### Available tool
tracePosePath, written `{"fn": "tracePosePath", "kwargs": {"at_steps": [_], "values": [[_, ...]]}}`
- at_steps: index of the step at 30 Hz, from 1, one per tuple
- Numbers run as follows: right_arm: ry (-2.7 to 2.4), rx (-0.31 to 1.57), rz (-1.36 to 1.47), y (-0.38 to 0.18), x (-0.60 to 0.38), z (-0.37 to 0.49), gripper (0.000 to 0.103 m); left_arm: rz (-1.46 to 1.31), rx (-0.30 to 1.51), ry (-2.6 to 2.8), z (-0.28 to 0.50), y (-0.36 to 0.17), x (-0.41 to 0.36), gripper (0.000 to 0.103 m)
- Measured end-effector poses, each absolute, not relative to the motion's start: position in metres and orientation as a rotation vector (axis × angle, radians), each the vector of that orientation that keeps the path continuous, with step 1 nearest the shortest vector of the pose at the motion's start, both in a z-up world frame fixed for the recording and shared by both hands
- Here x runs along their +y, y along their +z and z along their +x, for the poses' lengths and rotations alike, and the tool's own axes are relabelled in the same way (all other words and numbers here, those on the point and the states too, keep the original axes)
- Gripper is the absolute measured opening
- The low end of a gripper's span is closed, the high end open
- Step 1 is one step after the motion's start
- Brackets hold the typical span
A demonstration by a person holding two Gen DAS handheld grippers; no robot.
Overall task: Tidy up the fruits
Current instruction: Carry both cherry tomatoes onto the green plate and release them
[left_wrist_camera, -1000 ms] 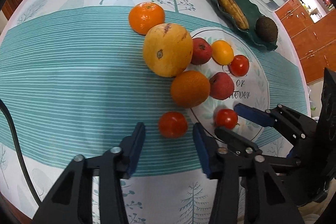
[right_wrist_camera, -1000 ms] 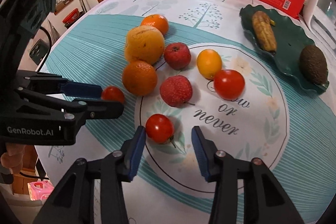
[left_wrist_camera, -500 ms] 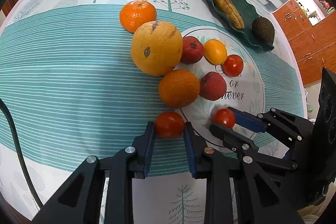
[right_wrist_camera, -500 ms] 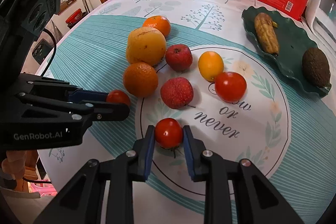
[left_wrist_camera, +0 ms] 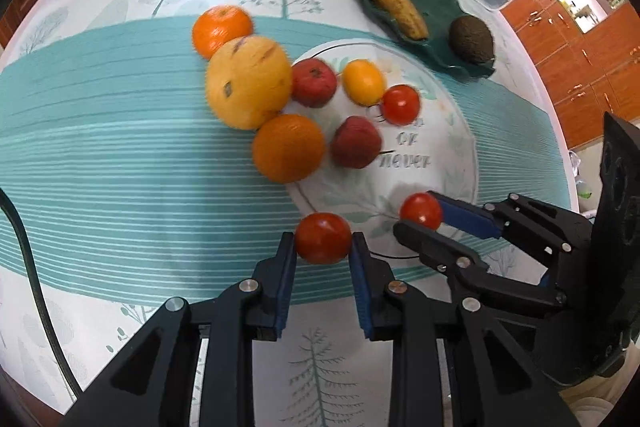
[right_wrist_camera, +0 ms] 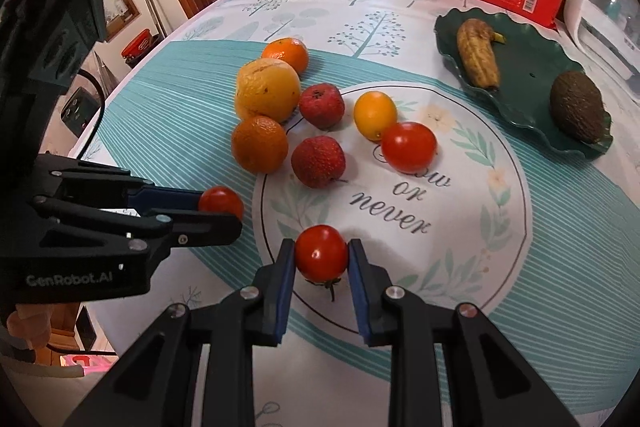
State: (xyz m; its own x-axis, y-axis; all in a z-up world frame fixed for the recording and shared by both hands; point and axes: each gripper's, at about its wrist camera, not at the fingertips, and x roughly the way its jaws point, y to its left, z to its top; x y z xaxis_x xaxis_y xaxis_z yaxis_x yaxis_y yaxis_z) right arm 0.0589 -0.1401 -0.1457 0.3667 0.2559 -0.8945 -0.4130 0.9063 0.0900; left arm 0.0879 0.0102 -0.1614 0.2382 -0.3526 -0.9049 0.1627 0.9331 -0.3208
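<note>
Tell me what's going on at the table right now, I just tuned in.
A person is sorting fruit with two handheld grippers. The left gripper is shut on a small red tomato, and the right gripper is shut on another tomato near the rim of the round printed mat. Oranges, two rough red fruits, a yellow fruit and a third tomato lie loose beyond them. The green dish holds a browned banana and an avocado.

left gripper (left_wrist_camera: 323, 259): black angular frame, blue-lined fingers (left_wrist_camera: 286, 279), silver screws, black cable (left_wrist_camera: 28, 267) | right gripper (right_wrist_camera: 321, 261): same black build, blue pads | marking: white "GenRobot.AI" lettering
</note>
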Motion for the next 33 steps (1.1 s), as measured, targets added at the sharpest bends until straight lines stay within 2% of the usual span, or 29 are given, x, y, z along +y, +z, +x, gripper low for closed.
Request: {"fn": "tracePosePath", "kwargs": {"at_steps": [16,21,33], "values": [[0.261,1.088,-0.068,-0.085,-0.187,0.067,0.026,-0.059,1.159,-0.404,0.105,-0.08,-0.032,0.025],[0.216,1.044,-0.078,-0.049,-0.201,0.082,0.026,-0.006,1.12,-0.419,0.124,-0.053,-0.045,0.025],[0.116,0.915,-0.01,0.069,-0.251,0.162,0.026,0.074,1.022,-0.437,0.213,0.051,-0.074,0.025]]}}
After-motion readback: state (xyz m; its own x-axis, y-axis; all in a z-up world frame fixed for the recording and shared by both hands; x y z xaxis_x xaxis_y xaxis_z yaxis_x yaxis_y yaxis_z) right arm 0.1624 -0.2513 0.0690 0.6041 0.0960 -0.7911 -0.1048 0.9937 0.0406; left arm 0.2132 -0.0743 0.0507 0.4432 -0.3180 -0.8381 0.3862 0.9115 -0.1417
